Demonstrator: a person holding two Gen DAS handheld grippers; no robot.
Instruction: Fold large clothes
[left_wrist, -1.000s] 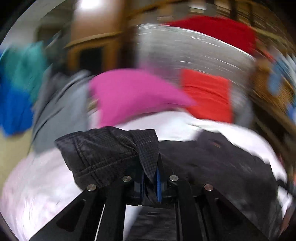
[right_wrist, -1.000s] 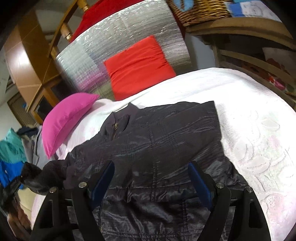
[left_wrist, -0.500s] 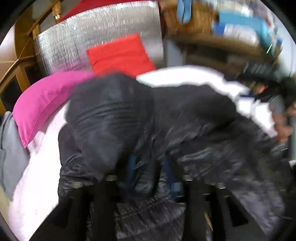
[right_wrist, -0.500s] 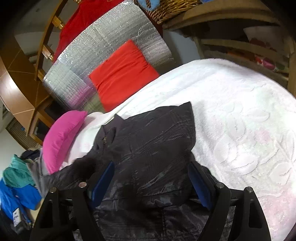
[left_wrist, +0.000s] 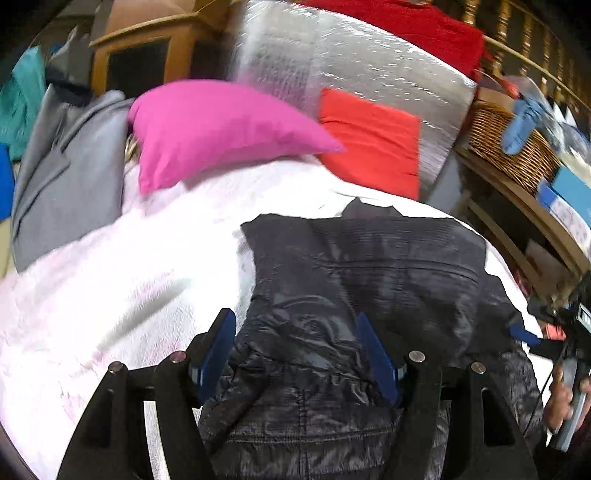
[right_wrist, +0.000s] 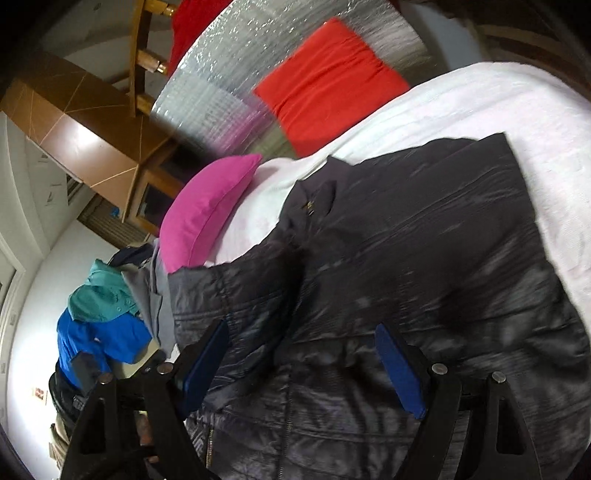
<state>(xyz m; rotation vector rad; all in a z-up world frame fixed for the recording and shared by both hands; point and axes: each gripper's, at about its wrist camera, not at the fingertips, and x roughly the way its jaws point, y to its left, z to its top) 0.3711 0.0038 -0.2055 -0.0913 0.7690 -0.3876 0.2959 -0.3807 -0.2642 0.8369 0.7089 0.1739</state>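
Jacket: one dark quilted jacket (left_wrist: 369, 280) lies spread on the white bedspread (left_wrist: 110, 288), its near hem cut off by the frame.
Left gripper (left_wrist: 299, 347): jaws apart, just been opening; jacket lies beneath, ungripped.
Right gripper (right_wrist: 306, 362): jaws wide, holding nothing.
Cushions: two, one pink (left_wrist: 218, 125), one red (left_wrist: 373, 140).
Clothes pile (right_wrist: 107, 314): blurred, count unclear.

Sleeve released by left gripper (left_wrist: 297, 349); jaws just opened, nothing pinched now. Sleeve laid across black jacket (left_wrist: 369, 280) on bed. Right gripper (right_wrist: 301, 365) swung closer over jacket.
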